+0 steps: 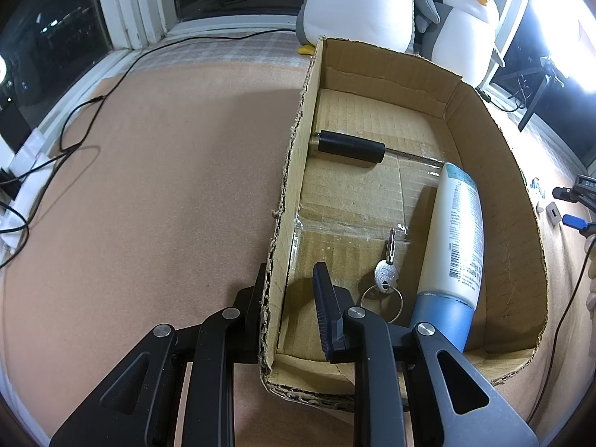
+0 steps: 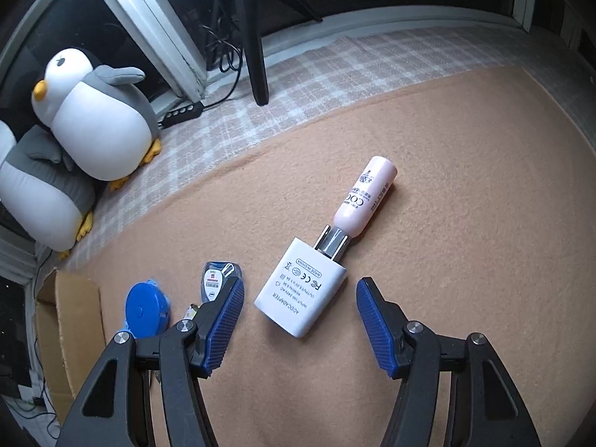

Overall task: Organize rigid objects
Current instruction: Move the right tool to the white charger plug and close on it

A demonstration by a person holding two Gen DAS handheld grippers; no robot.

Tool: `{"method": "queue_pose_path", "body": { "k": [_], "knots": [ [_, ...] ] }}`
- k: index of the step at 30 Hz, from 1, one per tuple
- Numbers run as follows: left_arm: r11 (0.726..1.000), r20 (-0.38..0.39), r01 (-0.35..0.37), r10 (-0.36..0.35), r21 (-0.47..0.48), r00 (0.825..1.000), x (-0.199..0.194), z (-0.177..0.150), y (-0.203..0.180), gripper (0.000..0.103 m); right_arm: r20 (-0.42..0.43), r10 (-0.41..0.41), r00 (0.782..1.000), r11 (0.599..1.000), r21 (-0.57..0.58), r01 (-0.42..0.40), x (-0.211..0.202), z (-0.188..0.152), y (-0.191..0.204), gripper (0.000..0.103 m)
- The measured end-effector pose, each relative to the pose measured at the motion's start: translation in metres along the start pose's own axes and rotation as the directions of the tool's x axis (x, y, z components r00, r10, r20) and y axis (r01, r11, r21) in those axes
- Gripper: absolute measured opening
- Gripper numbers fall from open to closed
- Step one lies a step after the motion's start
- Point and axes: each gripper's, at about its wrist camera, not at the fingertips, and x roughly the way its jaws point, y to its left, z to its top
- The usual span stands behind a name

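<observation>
The right gripper (image 2: 300, 320), fingers wide, straddles the adapter (image 2: 301, 292), whose long axis runs slantwise between them. The left gripper (image 1: 288, 298) clamps the box (image 1: 288, 171) wall.

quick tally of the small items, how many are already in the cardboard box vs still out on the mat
In the cardboard box: 3 (black cylinder, key on a ring, white lotion bottle)
On the mat: 4 (white AC adapter, pink tube, blue round case, small blue-and-white packet)
Total: 7
</observation>
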Motion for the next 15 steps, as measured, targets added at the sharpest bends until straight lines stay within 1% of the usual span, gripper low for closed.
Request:
{"method": "queue_pose_path", "body": {
  "k": [6,10,15],
  "knots": [
    [1.000,0.000,0.000,0.000,0.000,1.000,0.000,0.000,0.000,0.020,-0.008,-0.026,1.000,1.000,-0.009,0.026,0.007,0.006,0.004,0.056],
    [1.000,0.000,0.000,0.000,-0.001,1.000,0.000,0.000,0.000,0.020,-0.021,-0.045,0.999,0.999,-0.022,0.045,0.013,0.009,0.003,0.051],
    [1.000,0.000,0.000,0.000,-0.001,1.000,0.000,0.000,0.000,0.020,-0.029,-0.076,0.997,0.995,-0.068,0.074,0.016,0.011,0.007,0.047]
  ]
}}
